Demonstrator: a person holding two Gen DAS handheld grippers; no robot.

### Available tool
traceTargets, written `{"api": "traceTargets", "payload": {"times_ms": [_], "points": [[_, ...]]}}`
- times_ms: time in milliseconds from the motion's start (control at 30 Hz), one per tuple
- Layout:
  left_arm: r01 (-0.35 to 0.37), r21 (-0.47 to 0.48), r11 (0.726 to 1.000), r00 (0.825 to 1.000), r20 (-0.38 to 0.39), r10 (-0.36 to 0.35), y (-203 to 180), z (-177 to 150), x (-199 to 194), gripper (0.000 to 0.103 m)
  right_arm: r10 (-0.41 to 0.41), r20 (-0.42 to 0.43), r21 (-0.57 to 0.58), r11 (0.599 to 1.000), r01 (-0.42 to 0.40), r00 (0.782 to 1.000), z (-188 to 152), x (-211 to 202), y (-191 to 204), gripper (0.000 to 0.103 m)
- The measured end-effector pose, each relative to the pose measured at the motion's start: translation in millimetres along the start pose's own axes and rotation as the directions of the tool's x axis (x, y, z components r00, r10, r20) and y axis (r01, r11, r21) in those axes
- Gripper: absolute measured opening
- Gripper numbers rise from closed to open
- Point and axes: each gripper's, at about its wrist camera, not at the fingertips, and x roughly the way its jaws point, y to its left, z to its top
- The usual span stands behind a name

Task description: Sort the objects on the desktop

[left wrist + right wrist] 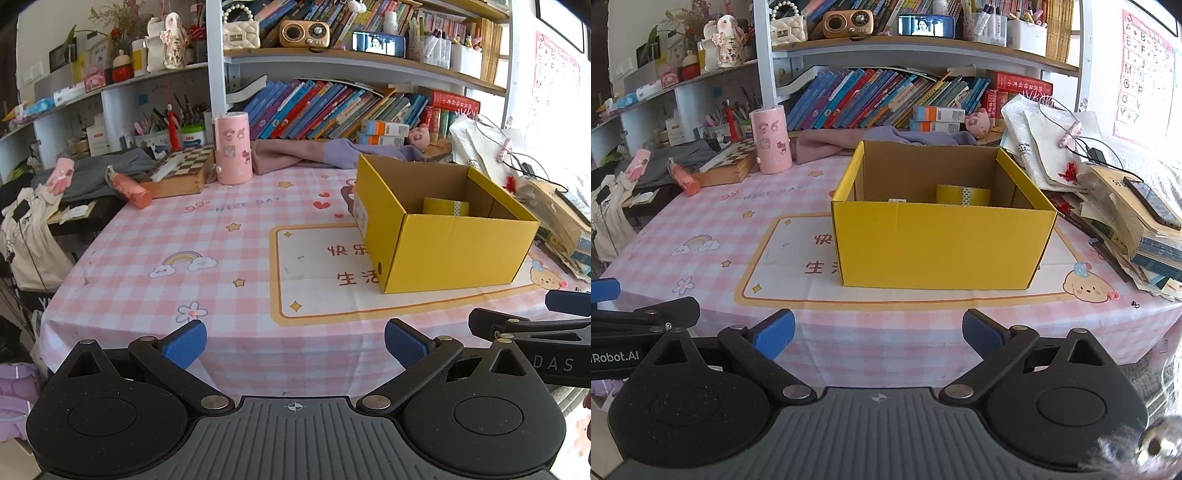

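Note:
An open yellow cardboard box stands on the pink checked tablecloth. A roll of yellow tape lies inside it, and a small white item just shows above the front wall. My left gripper hangs open over the table's near edge, left of the box, nothing between its blue pads. My right gripper is open too, straight in front of the box. Each gripper's fingers show at the edge of the other's view.
At the back left stand a pink cylinder, a chessboard box and an orange bottle lying down. Purple cloth lies behind the box. Stacked papers and books with a phone crowd the right edge. Bookshelves rise behind.

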Motion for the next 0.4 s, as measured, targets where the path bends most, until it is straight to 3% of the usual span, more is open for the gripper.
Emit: {"api": "traceTargets", "payload": {"times_ms": [400], "points": [[-0.004, 0.002, 1.000, 1.000, -0.003, 0.004, -0.7, -0.4, 0.1, 0.103, 0.006, -0.011, 0.010, 1.000, -0.006, 1.000, -4.4, 1.3, -1.1, 0.098]]}}
